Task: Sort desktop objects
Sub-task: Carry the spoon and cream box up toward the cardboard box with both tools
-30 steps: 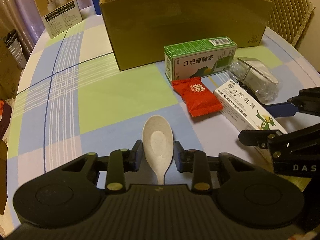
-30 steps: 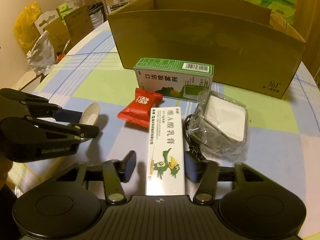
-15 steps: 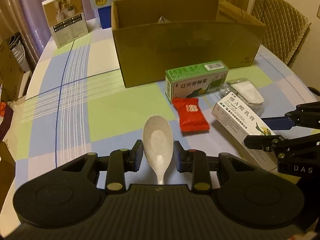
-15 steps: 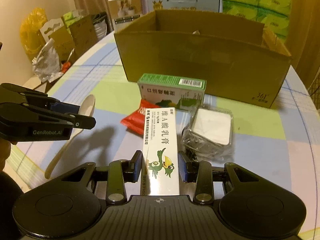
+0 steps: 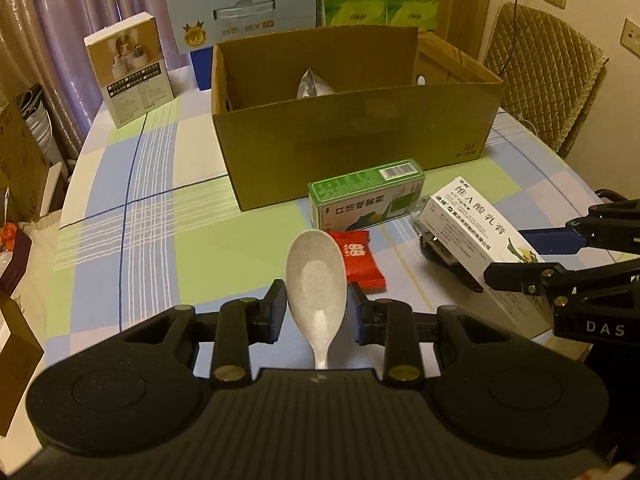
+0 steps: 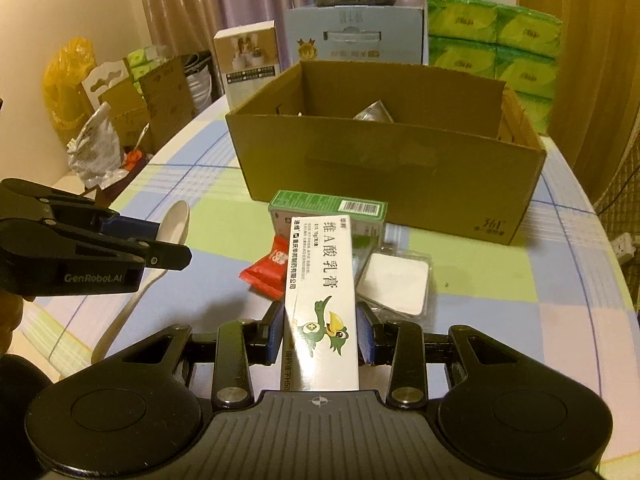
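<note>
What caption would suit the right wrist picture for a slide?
Right gripper holds a white ointment box above the table, facing the open cardboard box.

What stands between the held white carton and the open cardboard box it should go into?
The green box stands on the table directly between the white carton in the right gripper and the cardboard box, against its near wall. The carton is raised, so it could probably pass above.

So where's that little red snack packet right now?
The red snack packet lies flat on the checked tablecloth in the left wrist view, just in front of the green carton, right of the held white spoon.
</note>
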`<state>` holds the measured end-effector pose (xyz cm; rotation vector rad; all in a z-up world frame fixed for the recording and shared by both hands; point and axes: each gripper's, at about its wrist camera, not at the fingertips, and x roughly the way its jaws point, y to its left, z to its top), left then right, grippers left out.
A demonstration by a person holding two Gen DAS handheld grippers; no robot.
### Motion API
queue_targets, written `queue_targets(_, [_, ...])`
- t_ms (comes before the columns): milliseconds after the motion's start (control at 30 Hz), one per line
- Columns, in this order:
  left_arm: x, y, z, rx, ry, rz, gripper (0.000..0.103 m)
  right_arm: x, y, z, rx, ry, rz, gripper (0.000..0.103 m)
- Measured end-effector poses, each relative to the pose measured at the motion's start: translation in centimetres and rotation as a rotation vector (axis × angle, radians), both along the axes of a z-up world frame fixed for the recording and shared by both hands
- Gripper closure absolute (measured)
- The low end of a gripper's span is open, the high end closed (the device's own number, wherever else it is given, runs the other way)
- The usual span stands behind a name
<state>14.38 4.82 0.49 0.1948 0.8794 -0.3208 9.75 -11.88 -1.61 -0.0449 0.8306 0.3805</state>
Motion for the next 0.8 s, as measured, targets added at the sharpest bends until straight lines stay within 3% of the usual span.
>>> queue_targets(800, [-1.0,-2.6,4.5,-0.012,-0.057,-0.025,0.076,-0.1,-3.9,5.4,0.015,-0.084,-0.057,0.068])
